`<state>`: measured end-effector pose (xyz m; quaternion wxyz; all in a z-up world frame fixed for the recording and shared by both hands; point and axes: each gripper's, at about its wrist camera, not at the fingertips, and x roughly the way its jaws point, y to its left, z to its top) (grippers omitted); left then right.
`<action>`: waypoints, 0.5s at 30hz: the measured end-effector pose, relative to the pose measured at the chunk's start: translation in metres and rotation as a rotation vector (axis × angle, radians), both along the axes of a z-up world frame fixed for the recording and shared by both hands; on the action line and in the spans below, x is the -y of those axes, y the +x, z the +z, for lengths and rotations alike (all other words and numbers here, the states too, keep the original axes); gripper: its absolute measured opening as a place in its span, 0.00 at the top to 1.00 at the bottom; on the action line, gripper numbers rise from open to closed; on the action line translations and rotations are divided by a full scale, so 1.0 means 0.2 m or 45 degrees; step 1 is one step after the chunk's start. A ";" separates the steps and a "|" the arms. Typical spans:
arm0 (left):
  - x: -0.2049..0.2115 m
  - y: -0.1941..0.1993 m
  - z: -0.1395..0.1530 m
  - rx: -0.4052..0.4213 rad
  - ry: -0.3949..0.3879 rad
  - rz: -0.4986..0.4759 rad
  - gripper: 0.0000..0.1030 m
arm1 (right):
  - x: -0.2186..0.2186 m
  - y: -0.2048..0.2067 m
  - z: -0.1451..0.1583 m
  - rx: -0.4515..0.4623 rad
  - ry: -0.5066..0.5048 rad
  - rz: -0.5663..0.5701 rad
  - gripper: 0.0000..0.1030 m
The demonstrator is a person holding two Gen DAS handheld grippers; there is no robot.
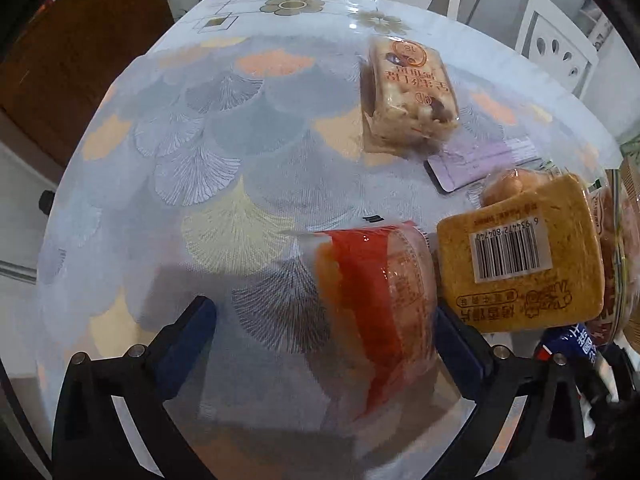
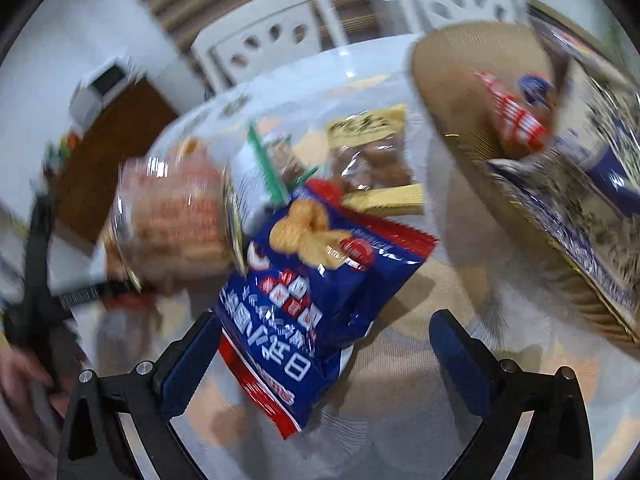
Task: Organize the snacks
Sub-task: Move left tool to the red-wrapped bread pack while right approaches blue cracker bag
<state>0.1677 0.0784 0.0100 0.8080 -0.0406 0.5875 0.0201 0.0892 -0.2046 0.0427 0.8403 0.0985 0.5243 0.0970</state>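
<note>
**Soft packets, open claws**

Left claw [image 1: 326,340] spread wide, gripping nothing; red-banded clear snack packet [image 1: 372,312] lying on the surface [image 1: 224,184] between the fingers, against the right finger, apart from the left one. Right claw [image 2: 320,356] equally wide, also holding nothing; blue pretzel bag [image 2: 316,280] lying slantwise across the gap, lower corner near the left finger. Judged light, crinkly and slippery, contents brittle: gentle squeeze advised across the filled middle, not the flat sealed edge. Just beside the red-banded packet, an orange barcode-labelled packet [image 1: 516,256]; farther off, a nougat-like bar [image 1: 408,100]. Cardboard box [image 2: 500,128] at right, seemingly the destination, snacks already inside.
</note>
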 end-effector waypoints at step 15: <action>0.03 -0.03 0.00 0.036 0.022 -0.003 0.00 | -0.01 -0.02 -0.01 0.029 0.006 -0.085 0.00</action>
